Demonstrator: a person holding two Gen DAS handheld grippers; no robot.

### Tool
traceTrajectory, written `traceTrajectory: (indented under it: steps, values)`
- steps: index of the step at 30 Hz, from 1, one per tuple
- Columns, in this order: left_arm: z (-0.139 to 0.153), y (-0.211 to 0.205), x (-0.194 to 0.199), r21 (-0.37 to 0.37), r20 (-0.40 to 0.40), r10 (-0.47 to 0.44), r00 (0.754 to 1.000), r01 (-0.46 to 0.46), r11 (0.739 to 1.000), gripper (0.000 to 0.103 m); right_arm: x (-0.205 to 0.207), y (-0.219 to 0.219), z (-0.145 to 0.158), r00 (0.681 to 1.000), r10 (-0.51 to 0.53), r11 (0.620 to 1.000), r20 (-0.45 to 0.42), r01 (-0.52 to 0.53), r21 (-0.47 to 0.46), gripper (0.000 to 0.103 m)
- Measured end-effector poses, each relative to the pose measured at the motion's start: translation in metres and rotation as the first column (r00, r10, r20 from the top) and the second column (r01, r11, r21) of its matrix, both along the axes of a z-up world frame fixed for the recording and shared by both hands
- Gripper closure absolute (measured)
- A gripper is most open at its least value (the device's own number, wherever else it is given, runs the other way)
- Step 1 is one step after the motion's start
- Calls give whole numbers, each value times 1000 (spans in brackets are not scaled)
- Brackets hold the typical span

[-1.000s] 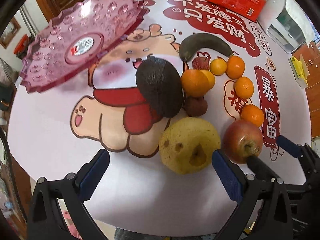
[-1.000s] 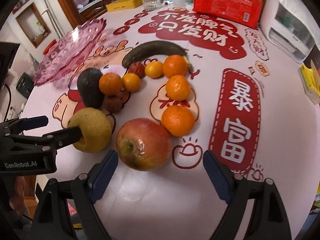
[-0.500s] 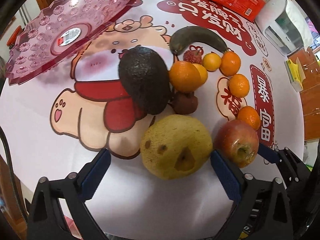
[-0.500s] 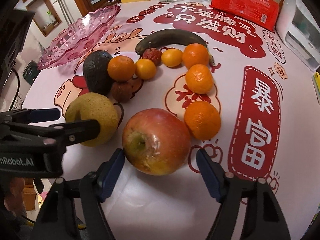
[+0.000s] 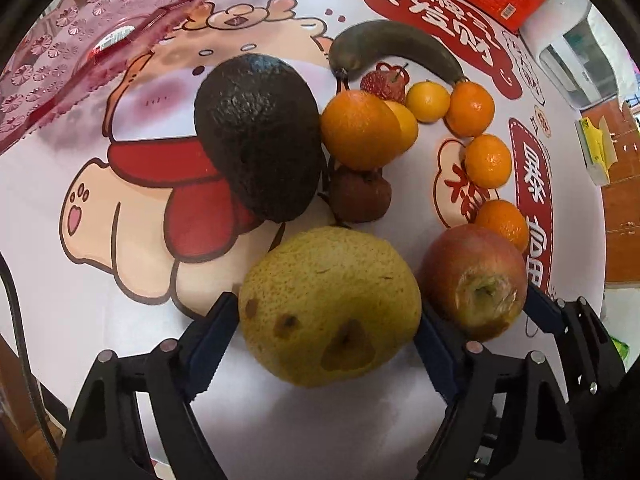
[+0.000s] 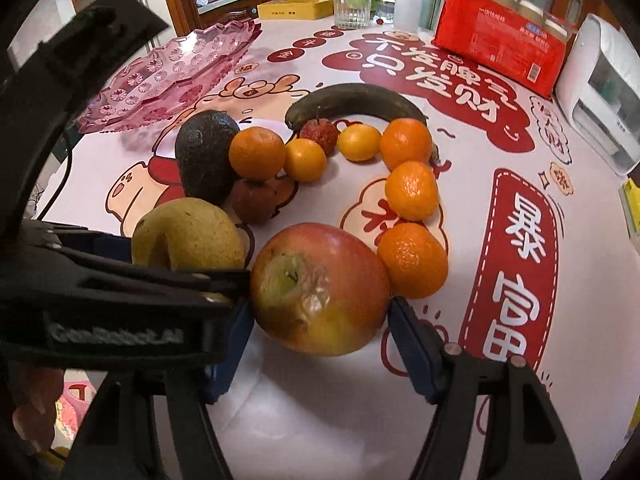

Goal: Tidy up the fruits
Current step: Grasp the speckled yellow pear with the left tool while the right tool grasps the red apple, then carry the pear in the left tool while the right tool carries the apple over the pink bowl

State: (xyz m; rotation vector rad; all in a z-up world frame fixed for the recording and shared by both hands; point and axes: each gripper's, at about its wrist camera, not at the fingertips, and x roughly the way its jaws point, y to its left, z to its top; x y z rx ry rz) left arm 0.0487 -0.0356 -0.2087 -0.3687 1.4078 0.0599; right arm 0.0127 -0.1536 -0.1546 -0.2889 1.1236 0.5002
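My left gripper is shut on a spotted yellow pear, a pad on each side of it, on the table. My right gripper is shut on a red apple right beside the pear. The apple also shows in the left wrist view. Behind them lie a dark avocado, several oranges, a brown fruit, a red lychee and a darkened banana. A pink plastic fruit plate stands at the far left.
A red package, a white appliance, a glass, bottles and a yellow box stand along the table's far edge. The left gripper's body crowds the right gripper's left side.
Both grippers have moved forward and closed: the left onto the pear, the right onto the apple. The fruits themselves have not moved.
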Motion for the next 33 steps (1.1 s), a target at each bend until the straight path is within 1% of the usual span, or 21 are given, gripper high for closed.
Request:
traceTrajectory:
  steps: [3,6,10,15,18,23,27,33]
  values:
    - [2,-1,3,0,8,-3,1000,3,1000,28,1,1,0,1000,0,1000,15,0,2,31]
    - [2,1,4,-1,11,6,1000,-6,1000,29,1,3,-1,1000,-2,1000,24,2,2,31]
    - [2,8,-1,-3,9,20,1000,-20,1000,30,-2,5,-1,997,3,1000,72,-3,2,33]
    - [5,18,-14,2,5,27,1000,-27,1000,30,-2,-4,1,999,-7,998,33,5,70,33]
    - [13,22,-21,7,14,29,999,-29,1000,30,-4,-8,4,1000,-14,995,21,12,96,33]
    - [43,27,-29,46,69,19,997,-22,999,30,-6,-10,19,999,-24,992,46,19,123,34]
    - [76,36,-33,87,124,21,992,-32,996,30,-6,-10,37,996,-34,987,78,21,157,34]
    - [124,71,-38,147,199,62,978,-92,985,30,-7,-7,66,989,-50,978,140,19,209,34]
